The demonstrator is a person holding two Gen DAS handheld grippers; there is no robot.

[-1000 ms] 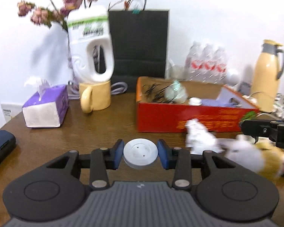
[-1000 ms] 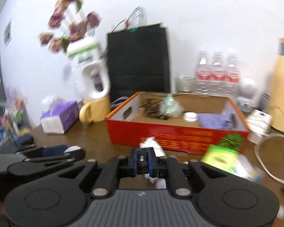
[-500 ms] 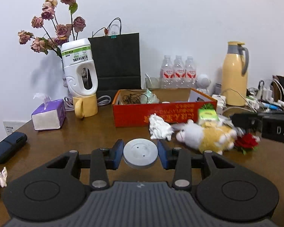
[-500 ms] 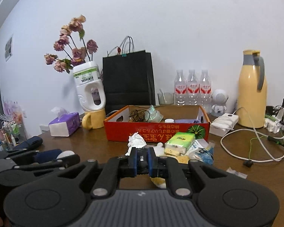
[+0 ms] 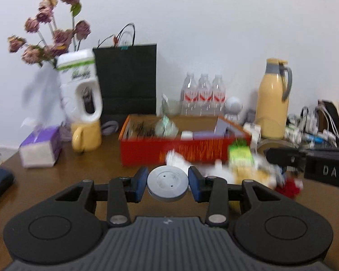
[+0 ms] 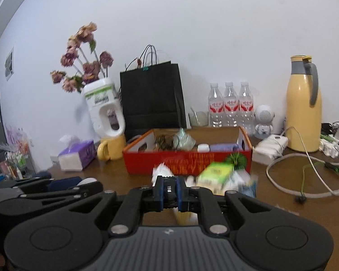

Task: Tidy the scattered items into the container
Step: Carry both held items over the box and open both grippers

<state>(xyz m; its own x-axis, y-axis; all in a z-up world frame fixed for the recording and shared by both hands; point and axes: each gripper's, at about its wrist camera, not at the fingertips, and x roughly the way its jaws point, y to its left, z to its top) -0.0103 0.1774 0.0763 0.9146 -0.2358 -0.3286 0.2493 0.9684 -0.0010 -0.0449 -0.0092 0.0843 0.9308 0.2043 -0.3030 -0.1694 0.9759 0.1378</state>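
My left gripper (image 5: pixel 167 184) grips a round grey disc (image 5: pixel 168 187) by its rim, one blue pad on each side; I judge it light, rigid and smooth, so an edge grip across the widest part suits it. My right gripper (image 6: pixel 169 190) is clamped on a small dark block (image 6: pixel 169 192), seemingly hard. The red box (image 6: pixel 187 161) lies ahead beyond both fingertips.

Black paper bag (image 6: pixel 151 99) against the wall; dried roses in a white jug (image 6: pixel 104 110) above a yellow mug (image 6: pixel 111 150); purple tissue box (image 6: pixel 77 155); three water bottles (image 6: pixel 231 106); yellow thermos (image 6: pixel 303 106); white cables (image 6: pixel 305 169).
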